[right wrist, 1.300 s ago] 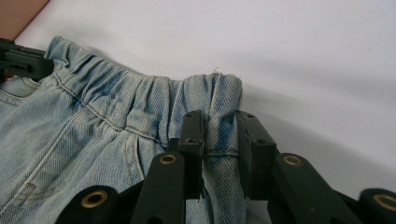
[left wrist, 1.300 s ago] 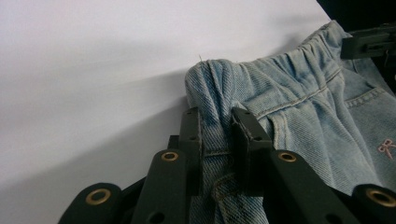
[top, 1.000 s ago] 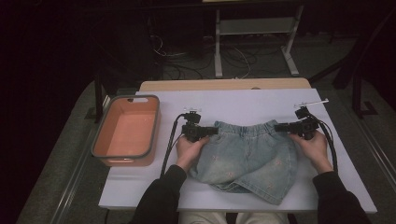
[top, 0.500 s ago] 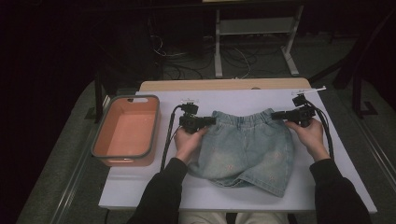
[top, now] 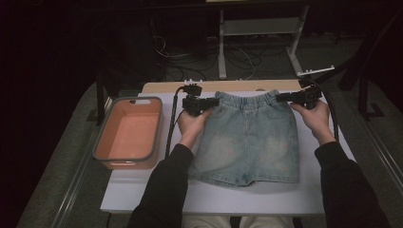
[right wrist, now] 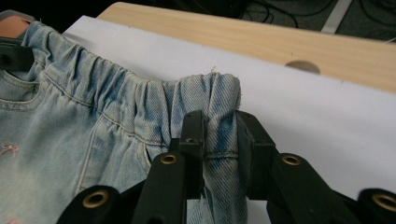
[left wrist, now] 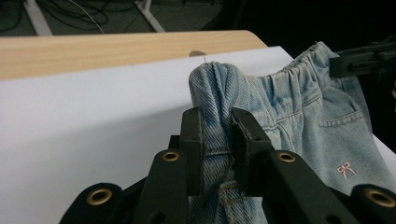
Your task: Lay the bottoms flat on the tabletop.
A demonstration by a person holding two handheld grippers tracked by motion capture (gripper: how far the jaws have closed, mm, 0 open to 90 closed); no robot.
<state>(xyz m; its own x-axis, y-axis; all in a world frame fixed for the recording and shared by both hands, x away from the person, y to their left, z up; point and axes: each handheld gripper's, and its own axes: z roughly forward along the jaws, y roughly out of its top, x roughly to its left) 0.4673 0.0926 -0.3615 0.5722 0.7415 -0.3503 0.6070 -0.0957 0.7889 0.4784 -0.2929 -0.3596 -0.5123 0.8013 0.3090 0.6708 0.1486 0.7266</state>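
Denim shorts (top: 249,137) lie flat on the white table (top: 142,190) before me, a pink bow stitched on the front. My left gripper (left wrist: 217,135) and right gripper (right wrist: 219,135) each pinch a waistband corner. Beside them, an orange tub (top: 127,135) sits empty.
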